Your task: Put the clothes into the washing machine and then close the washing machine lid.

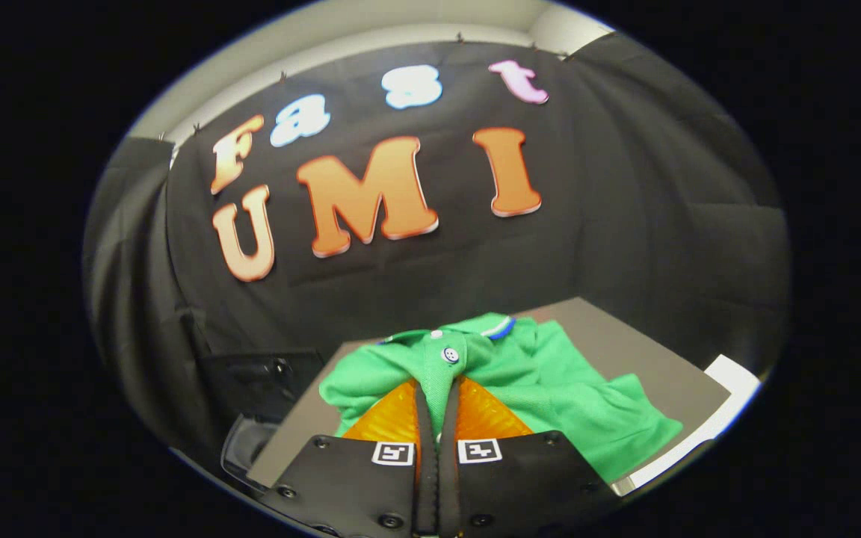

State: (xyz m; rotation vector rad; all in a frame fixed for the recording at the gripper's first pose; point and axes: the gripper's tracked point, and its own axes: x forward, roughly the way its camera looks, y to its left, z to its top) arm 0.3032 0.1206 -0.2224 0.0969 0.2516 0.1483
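A green polo shirt [550, 388] with white buttons and a blue-trimmed collar lies crumpled on a grey table [647, 351]. My gripper [438, 396] is shut on the shirt's button placket, with a narrow strip of green cloth pinched between the two orange fingers [393, 415]. The cloth rises up from between the fingertips towards the collar. To the left of the table, lower down, part of a dark washing machine [255, 388] shows, with a rounded dark rim beside my left finger.
The table's white edge [729, 373] runs along the right side. Black cloth walls close the booth behind and on both sides. The dark machine stands close against the table's left edge.
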